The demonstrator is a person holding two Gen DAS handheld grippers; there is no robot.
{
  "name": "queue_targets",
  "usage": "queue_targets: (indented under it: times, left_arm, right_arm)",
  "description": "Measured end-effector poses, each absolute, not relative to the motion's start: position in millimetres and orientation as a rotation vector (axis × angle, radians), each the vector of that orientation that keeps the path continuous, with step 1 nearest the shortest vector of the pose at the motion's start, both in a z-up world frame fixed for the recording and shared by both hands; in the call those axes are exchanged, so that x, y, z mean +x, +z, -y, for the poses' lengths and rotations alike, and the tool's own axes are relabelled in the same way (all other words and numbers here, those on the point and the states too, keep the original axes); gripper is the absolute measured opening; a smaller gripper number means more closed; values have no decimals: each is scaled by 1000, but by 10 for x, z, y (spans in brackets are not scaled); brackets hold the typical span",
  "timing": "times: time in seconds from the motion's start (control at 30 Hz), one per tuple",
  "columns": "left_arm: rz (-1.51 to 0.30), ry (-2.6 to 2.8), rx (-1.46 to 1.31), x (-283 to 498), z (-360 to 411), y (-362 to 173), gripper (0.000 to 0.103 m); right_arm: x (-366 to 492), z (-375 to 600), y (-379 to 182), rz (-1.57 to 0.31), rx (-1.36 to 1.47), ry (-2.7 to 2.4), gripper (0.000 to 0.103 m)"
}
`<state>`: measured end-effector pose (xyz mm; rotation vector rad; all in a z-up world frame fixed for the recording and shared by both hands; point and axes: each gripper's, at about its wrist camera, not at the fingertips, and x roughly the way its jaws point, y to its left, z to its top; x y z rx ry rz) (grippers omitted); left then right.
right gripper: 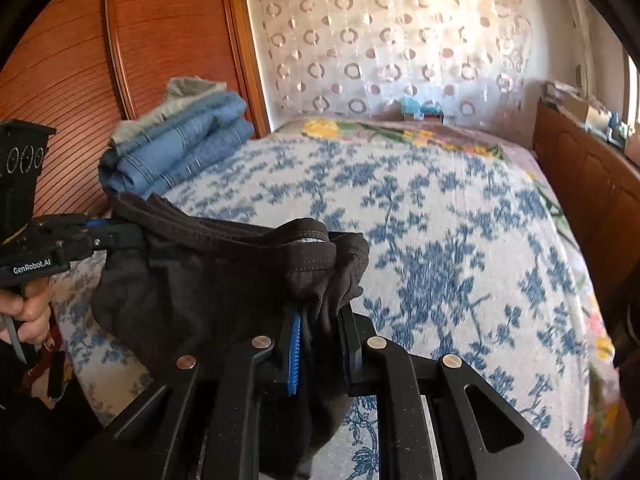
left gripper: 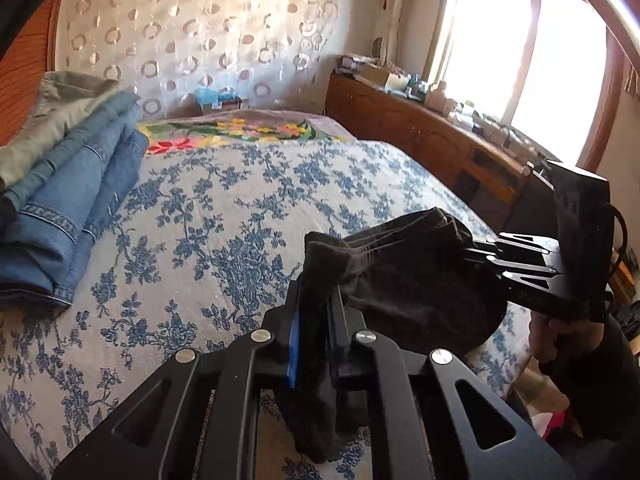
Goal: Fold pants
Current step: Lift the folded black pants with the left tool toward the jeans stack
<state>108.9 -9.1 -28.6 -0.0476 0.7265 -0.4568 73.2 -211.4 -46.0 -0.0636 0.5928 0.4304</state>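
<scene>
The black pants are held up above the bed, stretched between the two grippers, near the lower middle of the left wrist view and at the centre left of the right wrist view. In the left wrist view the left gripper is seen at the bottom centre, its jaws clenched on a bunched edge of the dark fabric, which is pinched between the blue pads and hangs down below them. At the right of that same view the right gripper is seen reaching in from the side, its fingers buried in the other end of the cloth, with a hand visible beneath it on the handle. In the right wrist view the right gripper is clamped on a gathered fold of the pants at the bottom centre, a blue pad pressed against the cloth, and the waistband seam is seen running across just above it. At the left edge of this view the left gripper is closed on the far end of the waistband, with a hand gripping its handle below. The bed is covered with a white spread printed with blue flowers. A stack of folded jeans is seen lying on the bed at the left of the left wrist view and at the upper left of the right wrist view, well apart from the black pants. A bright window is seen at the upper right of the left wrist view.
</scene>
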Motion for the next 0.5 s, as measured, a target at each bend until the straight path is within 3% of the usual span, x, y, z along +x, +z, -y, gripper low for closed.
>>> queue_targets:
  times: [0.5]
  left_arm:
    - [-621, -393, -38, 1056, -103, 77, 12]
  right_arm:
    - [547, 1854, 221, -437, -171, 465, 15]
